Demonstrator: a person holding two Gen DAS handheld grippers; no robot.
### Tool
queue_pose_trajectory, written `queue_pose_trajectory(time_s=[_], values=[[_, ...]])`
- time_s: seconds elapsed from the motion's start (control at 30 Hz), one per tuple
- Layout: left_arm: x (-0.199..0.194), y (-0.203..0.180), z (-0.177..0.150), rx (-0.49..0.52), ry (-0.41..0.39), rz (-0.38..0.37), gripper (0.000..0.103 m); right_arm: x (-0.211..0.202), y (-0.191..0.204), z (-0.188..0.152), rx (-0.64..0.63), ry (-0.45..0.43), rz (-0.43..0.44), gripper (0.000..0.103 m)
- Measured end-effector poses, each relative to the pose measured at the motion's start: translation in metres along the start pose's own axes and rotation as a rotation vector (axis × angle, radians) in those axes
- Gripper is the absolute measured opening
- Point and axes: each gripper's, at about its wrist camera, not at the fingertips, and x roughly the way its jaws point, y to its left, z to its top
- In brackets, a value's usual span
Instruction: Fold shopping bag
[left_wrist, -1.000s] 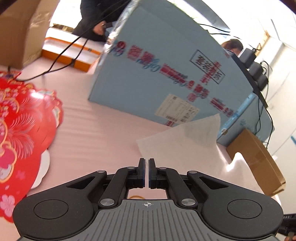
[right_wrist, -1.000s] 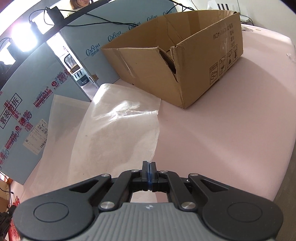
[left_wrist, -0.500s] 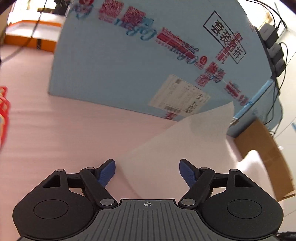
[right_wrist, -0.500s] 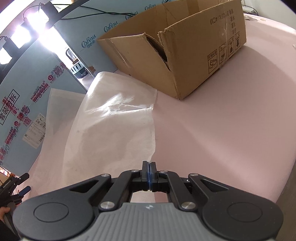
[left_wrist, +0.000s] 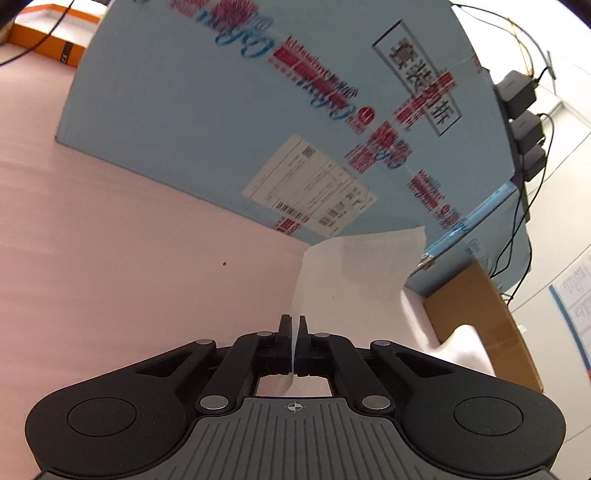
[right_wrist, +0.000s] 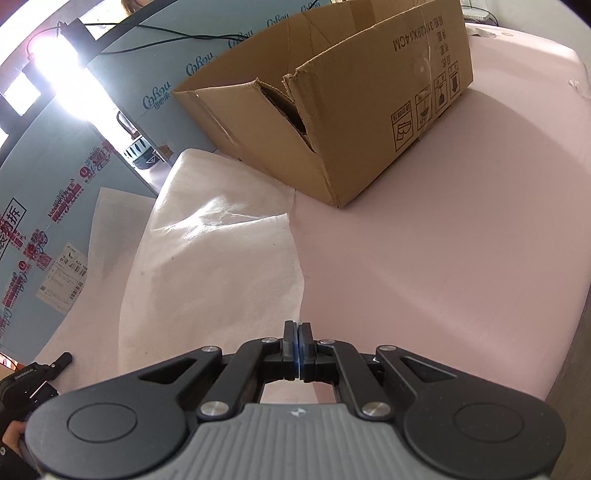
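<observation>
left tongs (left_wrist: 294, 325) pinching bag edge (left_wrist: 301, 280), torn carton (right_wrist: 332, 110)

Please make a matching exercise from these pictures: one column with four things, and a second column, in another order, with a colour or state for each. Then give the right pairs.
Things
1. shopping bag
2. cardboard box
3. large printed panel
4. left claw

Colour or state
A. light blue, with a white label stuck on it
B. white, lying on the pink table
C. shut on an edge of the bag
D. brown, open, with a torn flap

Right pairs: 1-B, 2-D, 3-A, 4-C
</observation>
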Motion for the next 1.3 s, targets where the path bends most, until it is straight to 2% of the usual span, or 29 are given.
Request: queue_pose_trajectory(time_s=[0.13, 0.43, 0.67, 0.8, 0.83, 0.93, 0.97, 1.0, 1.03, 1.07, 1.3], values=[[-0.052, -0.002, -0.005, -0.005, -0.091, 0.018, 0.0, 0.003, 0.002, 0.001, -0.022, 0.014, 0.022, 0.0], [-0.155, -0.006, -0.043, -0.016, -0.231, 0.18, 0.0, 0.016, 0.016, 0.006, -0.109, 0.078, 0.095, 0.0], [-0.175, 0.001, -0.081, -0.065, -0.196, 0.318, 0.0, 0.03, 0.02, 0.014, -0.155, 0.128, 0.142, 0.001], [-0.171, -0.005, -0.095, -0.02, -0.138, 0.421, 0.001, 0.03, 0.017, 0.021, -0.174, 0.127, 0.148, 0.007], [-0.171, -0.006, -0.097, -0.015, -0.132, 0.44, 0.002, 0.029, 0.015, 0.022, -0.182, 0.123, 0.15, 0.012], [-0.172, -0.012, -0.101, 0.005, -0.114, 0.506, 0.02, 0.031, 0.01, 0.029, -0.21, 0.128, 0.16, 0.025], [-0.173, -0.015, -0.102, 0.012, -0.111, 0.524, 0.033, 0.033, 0.009, 0.031, -0.22, 0.132, 0.166, 0.028], [-0.175, -0.018, -0.103, 0.02, -0.112, 0.54, 0.049, 0.036, 0.007, 0.033, -0.233, 0.143, 0.176, 0.038], [-0.177, -0.022, -0.105, 0.03, -0.116, 0.555, 0.056, 0.039, 0.007, 0.035, -0.247, 0.154, 0.185, 0.047], [-0.178, -0.026, -0.107, 0.044, -0.12, 0.57, 0.067, 0.042, 0.006, 0.037, -0.258, 0.16, 0.191, 0.049], [-0.175, -0.065, -0.118, 0.159, -0.111, 0.641, 0.073, 0.057, 0.017, 0.044, -0.334, 0.248, 0.252, 0.051]])
